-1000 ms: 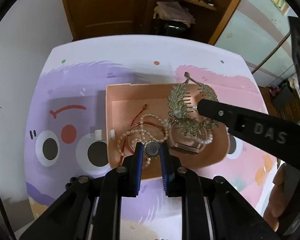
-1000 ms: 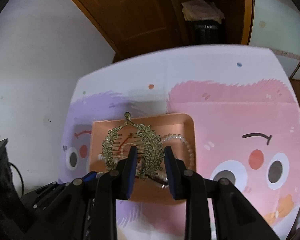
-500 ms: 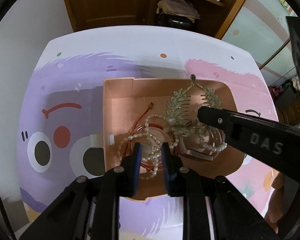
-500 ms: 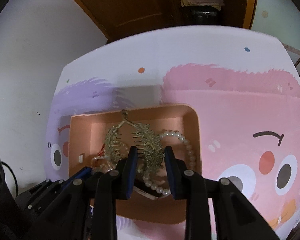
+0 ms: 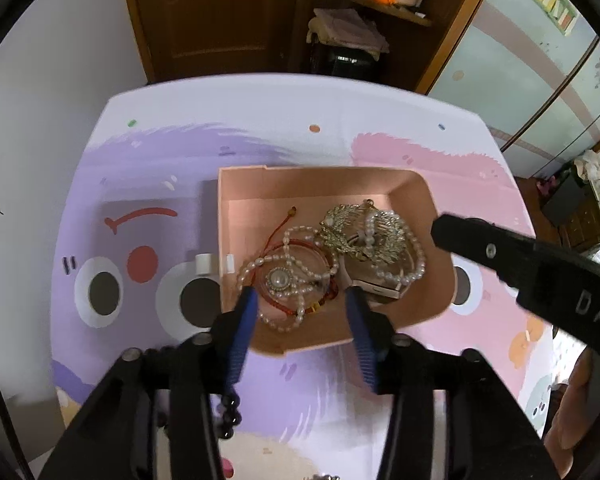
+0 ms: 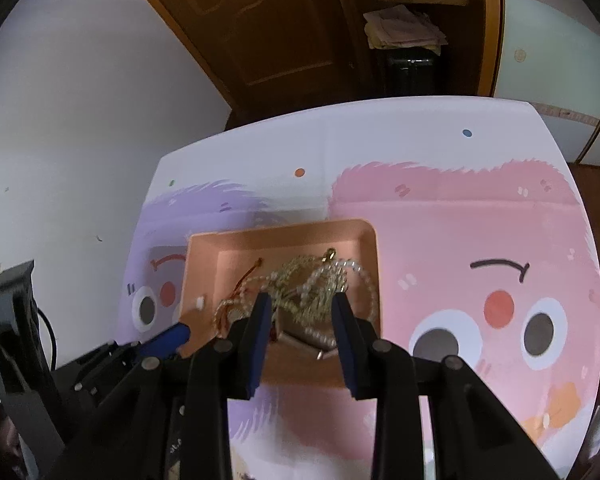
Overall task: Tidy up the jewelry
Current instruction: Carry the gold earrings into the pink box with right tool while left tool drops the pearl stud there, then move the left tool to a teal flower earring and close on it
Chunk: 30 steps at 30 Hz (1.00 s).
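Two sets of blue fingers [image 5: 300, 300] [image 6: 300, 304] are held apart, empty, over limp, tangle-prone pearl strands [image 5: 288, 268], best pinched at the round pearl pendant [image 5: 277, 279]

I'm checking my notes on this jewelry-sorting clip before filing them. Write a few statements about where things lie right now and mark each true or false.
1. The pearl brooch lies inside the pink tray. True.
2. The gold leaf hair comb lies on the mat outside the tray. False: it lies in the tray, tangled with a pearl strand.
3. The left gripper is clamped on the brooch. False: its jaws stand apart, having just opened.
4. A red cord bracelet lies in the tray. True.
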Each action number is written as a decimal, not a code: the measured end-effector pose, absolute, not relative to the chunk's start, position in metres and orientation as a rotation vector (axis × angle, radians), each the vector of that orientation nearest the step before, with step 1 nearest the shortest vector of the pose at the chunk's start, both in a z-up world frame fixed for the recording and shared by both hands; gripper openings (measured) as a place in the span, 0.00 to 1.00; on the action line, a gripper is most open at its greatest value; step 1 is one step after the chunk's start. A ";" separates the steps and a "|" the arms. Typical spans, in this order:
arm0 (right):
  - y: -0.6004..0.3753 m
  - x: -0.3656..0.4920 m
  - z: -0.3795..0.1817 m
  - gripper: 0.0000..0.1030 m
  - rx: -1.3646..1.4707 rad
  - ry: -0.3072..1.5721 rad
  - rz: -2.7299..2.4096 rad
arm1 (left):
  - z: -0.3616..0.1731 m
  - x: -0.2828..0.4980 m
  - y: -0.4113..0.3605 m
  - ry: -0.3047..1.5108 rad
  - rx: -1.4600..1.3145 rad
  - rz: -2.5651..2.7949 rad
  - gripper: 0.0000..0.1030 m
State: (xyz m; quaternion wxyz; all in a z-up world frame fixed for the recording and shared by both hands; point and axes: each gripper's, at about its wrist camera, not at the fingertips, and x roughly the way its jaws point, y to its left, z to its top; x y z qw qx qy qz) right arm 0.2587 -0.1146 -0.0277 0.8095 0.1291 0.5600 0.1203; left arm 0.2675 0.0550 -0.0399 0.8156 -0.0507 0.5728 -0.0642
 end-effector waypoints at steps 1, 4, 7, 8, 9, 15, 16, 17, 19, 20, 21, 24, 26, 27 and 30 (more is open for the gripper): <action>-0.115 0.255 -0.025 0.30 0.280 1.196 0.261 | -0.036 0.264 0.055 1.215 -0.105 -0.138 0.46; -0.115 0.241 -0.017 0.30 0.278 1.182 0.269 | -0.023 0.252 0.057 1.199 -0.100 -0.144 0.46; -0.115 0.226 -0.008 0.31 0.283 1.172 0.283 | -0.010 0.239 0.060 1.178 -0.094 -0.145 0.46; -0.115 0.222 -0.006 0.30 0.283 1.167 0.285 | -0.005 0.233 0.061 1.167 -0.091 -0.143 0.46; -0.114 0.216 -0.002 0.30 0.281 1.159 0.289 | -0.001 0.230 0.062 1.160 -0.089 -0.140 0.46; -0.118 0.184 0.016 0.30 0.279 1.114 0.304 | 0.023 0.203 0.074 1.109 -0.097 -0.127 0.46; -0.118 0.180 0.018 0.30 0.276 1.108 0.306 | 0.027 0.198 0.076 1.101 -0.100 -0.125 0.46; -0.118 0.174 0.020 0.30 0.270 1.103 0.307 | 0.030 0.193 0.078 1.094 -0.101 -0.125 0.46; -0.117 0.163 0.023 0.30 0.258 1.096 0.311 | 0.033 0.184 0.082 1.085 -0.103 -0.124 0.47; -0.117 0.159 0.024 0.30 0.252 1.094 0.314 | 0.035 0.178 0.084 1.081 -0.103 -0.123 0.47; -0.117 0.154 0.024 0.30 0.244 1.094 0.317 | 0.035 0.175 0.086 1.079 -0.102 -0.123 0.47; -0.113 0.140 0.022 0.30 0.215 1.098 0.327 | 0.035 0.162 0.092 1.074 -0.095 -0.121 0.47; -0.110 0.132 0.018 0.30 0.196 1.106 0.333 | 0.034 0.155 0.095 1.067 -0.088 -0.117 0.47; -0.108 0.128 0.016 0.30 0.189 1.110 0.337 | 0.034 0.149 0.097 1.064 -0.085 -0.116 0.47; -0.103 0.117 0.008 0.30 0.173 1.125 0.354 | 0.029 0.136 0.102 1.065 -0.091 -0.122 0.49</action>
